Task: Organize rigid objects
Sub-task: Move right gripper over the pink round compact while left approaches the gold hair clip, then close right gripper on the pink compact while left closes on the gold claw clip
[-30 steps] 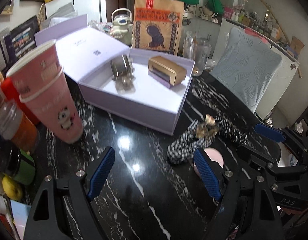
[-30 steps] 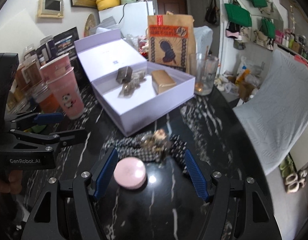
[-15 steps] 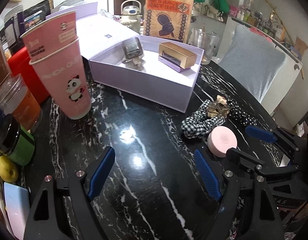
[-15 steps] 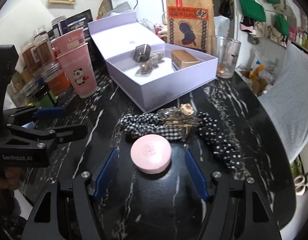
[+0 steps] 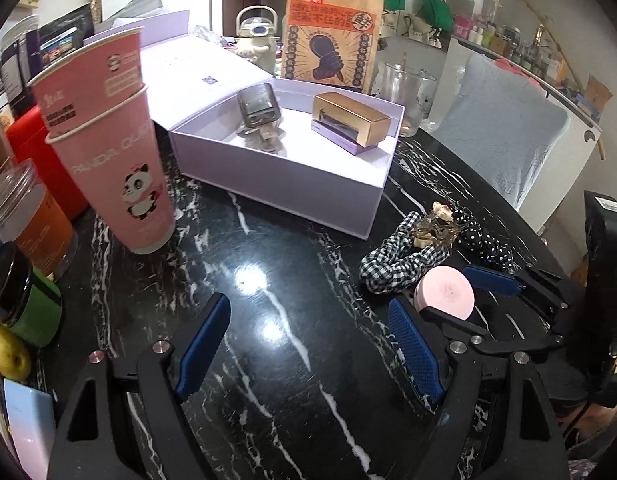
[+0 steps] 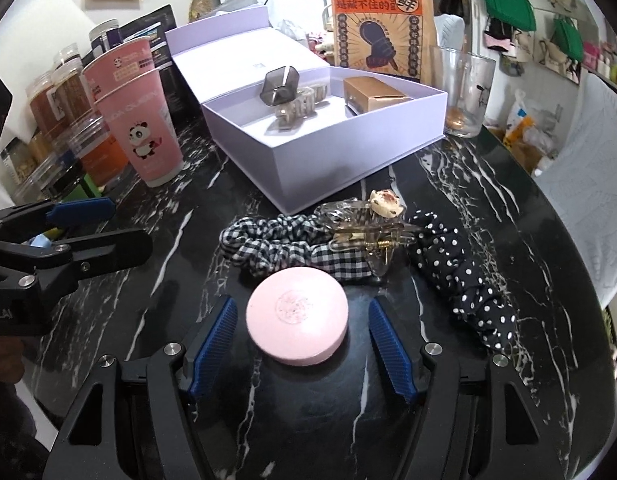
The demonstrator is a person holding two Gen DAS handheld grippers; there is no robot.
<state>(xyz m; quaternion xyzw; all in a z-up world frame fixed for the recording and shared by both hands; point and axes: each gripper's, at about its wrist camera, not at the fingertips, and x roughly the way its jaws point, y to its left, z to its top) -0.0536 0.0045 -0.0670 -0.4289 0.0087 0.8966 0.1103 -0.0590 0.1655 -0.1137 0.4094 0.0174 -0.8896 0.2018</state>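
- On the black marble table [image 6: 488, 208], the right gripper [image 6: 298, 338] has advanced: its wide-spread fingers now flank the pink round case [image 6: 296, 316], untouched.
- Left gripper [image 5: 308, 344] waits, wide, holding nothing.
- Closing looks next, then the lavender box [image 6: 332, 160].

compact [image 6: 296, 317]: pink | box [image 6: 332, 160]: lilac | scrunchie [image 6: 284, 246]: black-white gingham | table [image 6: 488, 208]: black, white-veined

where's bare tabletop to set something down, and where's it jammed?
Bare black marble tabletop: between the pink panda paper cup, the lavender gift box front wall and the open left gripper. Also bare floor inside the box, near its front wall. Crowded: right of that, where the gingham scrunchie, clear claw clip, polka-dot scrunchie and round pink compact cluster at the open right gripper.
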